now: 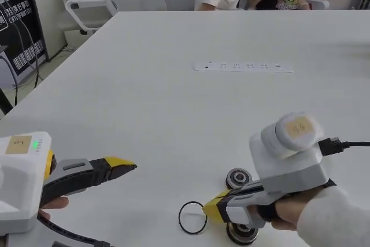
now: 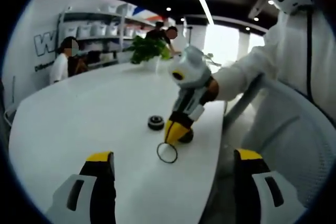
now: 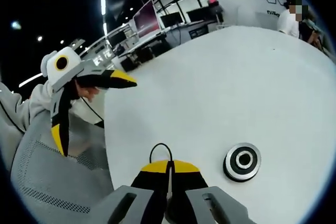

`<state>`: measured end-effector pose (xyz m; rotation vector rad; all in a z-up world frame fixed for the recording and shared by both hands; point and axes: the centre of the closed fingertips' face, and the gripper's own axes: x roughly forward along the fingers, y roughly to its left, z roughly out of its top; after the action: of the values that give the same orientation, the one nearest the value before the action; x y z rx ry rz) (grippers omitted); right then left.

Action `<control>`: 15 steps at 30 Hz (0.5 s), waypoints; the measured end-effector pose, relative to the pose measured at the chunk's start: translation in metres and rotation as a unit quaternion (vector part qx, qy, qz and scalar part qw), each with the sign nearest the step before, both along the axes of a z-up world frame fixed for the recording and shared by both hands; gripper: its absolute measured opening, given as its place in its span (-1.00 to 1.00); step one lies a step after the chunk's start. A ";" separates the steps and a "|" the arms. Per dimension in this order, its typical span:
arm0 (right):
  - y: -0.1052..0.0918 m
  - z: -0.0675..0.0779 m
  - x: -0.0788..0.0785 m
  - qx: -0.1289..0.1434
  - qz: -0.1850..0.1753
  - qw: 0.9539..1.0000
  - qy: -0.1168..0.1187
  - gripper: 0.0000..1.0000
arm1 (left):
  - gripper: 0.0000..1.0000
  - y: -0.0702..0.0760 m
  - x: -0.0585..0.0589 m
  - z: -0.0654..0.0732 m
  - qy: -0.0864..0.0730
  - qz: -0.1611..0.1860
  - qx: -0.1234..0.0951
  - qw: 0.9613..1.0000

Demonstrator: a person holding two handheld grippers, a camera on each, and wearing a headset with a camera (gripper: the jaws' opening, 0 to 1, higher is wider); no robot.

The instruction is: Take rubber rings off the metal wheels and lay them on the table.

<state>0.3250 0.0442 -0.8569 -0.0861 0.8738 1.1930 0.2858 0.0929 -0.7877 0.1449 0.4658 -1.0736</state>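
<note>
Rubber ring (image 1: 180, 219) lying flat on the table (image 1: 173, 114), pinched at its rim.
It is a near-round loop with its opening facing up and no clear long axis, close to the table's near edge. It sits at 9 o'clock of the right gripper (image 1: 209, 209), whose jaws are clenched on its rim. One metal wheel (image 1: 238, 177) lies flat at 1 o'clock of the ring, and a second wheel (image 1: 241, 233) sits at 4 o'clock, under that gripper. Farther out at 9 o'clock, the left gripper (image 2: 173, 177) is spread wide, holding nothing.
</note>
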 end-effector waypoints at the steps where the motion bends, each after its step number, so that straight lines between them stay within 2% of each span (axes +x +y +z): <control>1: -0.001 -0.002 0.002 -0.006 0.000 1.000 -0.006 -1.00 | 0.90 0.000 0.000 0.000 0.001 -0.001 0.001 1.000; 3: -0.002 -0.002 0.002 -0.006 0.000 1.000 -0.009 -1.00 | 0.90 -0.001 -0.001 -0.001 0.002 -0.002 0.002 1.000; 5: -0.002 -0.001 0.002 0.002 -0.003 1.000 -0.002 -1.00 | 0.90 0.000 -0.001 -0.001 0.001 -0.002 0.003 1.000; 7: -0.001 -0.001 0.003 0.005 -0.005 1.000 0.000 -0.93 | 0.89 0.000 -0.001 -0.001 0.001 -0.001 0.003 1.000; 11: -0.005 -0.003 0.006 -0.009 -0.001 1.000 -0.020 -0.88 | 0.88 0.000 -0.001 -0.001 0.000 -0.001 0.003 1.000; 15: -0.007 0.004 0.008 -0.003 -0.001 1.000 -0.026 -0.85 | 0.88 0.000 0.000 -0.001 -0.001 0.000 0.004 1.000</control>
<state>0.3330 0.0371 -0.8529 -0.1218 0.8316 1.1808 0.2855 0.0932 -0.7884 0.1526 0.4688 -1.0719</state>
